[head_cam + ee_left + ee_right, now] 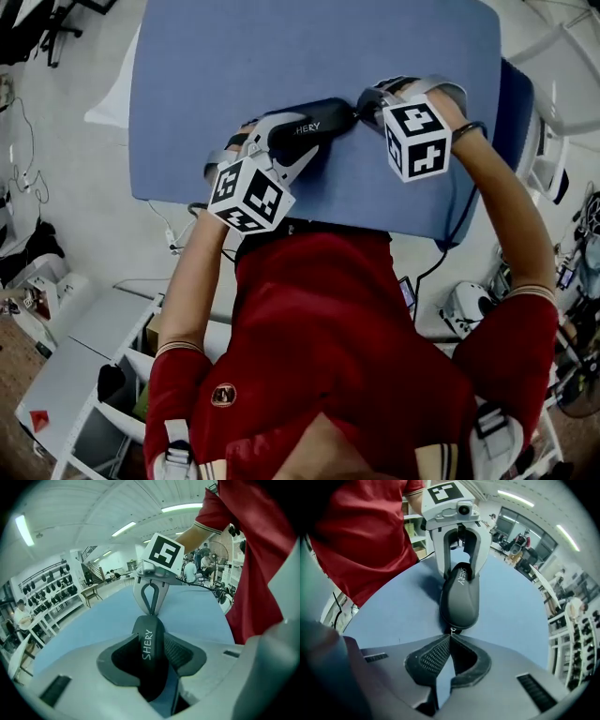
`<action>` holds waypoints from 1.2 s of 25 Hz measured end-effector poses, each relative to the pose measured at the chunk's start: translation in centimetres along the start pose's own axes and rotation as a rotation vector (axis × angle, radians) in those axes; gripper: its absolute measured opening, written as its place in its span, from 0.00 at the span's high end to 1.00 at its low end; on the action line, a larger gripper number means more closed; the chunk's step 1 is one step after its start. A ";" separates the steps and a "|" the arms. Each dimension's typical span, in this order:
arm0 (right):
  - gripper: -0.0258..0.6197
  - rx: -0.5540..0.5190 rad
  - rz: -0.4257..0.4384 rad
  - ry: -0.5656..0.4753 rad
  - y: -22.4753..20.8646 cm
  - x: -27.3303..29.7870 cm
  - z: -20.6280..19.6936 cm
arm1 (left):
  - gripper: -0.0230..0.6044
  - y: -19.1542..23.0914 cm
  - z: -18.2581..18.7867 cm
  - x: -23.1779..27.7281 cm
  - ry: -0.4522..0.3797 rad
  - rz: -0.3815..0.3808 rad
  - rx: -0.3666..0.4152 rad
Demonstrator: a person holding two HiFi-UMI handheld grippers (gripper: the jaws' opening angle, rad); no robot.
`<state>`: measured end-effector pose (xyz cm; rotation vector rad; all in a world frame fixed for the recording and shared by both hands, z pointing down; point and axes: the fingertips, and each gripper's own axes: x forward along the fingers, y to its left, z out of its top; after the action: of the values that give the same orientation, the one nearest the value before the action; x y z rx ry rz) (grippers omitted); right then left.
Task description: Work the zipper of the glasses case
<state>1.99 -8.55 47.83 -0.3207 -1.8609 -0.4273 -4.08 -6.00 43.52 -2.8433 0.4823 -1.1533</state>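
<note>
Holding the case at both ends: left gripper (289, 145) is clamped across the left end of the black glasses case (314, 124), pads pressing its sides, "SHERY" print on top between them. Case lies flat on the blue table (234, 56), upper centre of the head view, between the two grippers. Right gripper (450, 638) has its jaws fully together, tips at the case's near end in its own view, apparently pinching the small metal zipper pull (451, 630), though that's too tiny to confirm
</note>
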 end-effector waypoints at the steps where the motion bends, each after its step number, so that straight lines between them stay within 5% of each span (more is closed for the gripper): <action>1: 0.96 0.037 -0.013 0.009 0.2 -0.1 0.2 | 0.70 0.0 0.0 -0.2 -0.003 -0.003 0.005; 13: 0.96 0.342 -0.163 0.138 3.4 0.3 3.1 | 0.70 -1.1 -0.3 -0.9 -0.028 -0.056 0.070; 30: 0.96 0.906 -0.446 -0.088 2.8 1.9 8.6 | 0.70 -1.0 0.0 -0.2 -0.025 -0.143 0.091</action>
<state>-4.76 -2.19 47.53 0.7022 -2.0087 0.1691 -3.93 -4.99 43.51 -2.8489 0.2218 -1.1279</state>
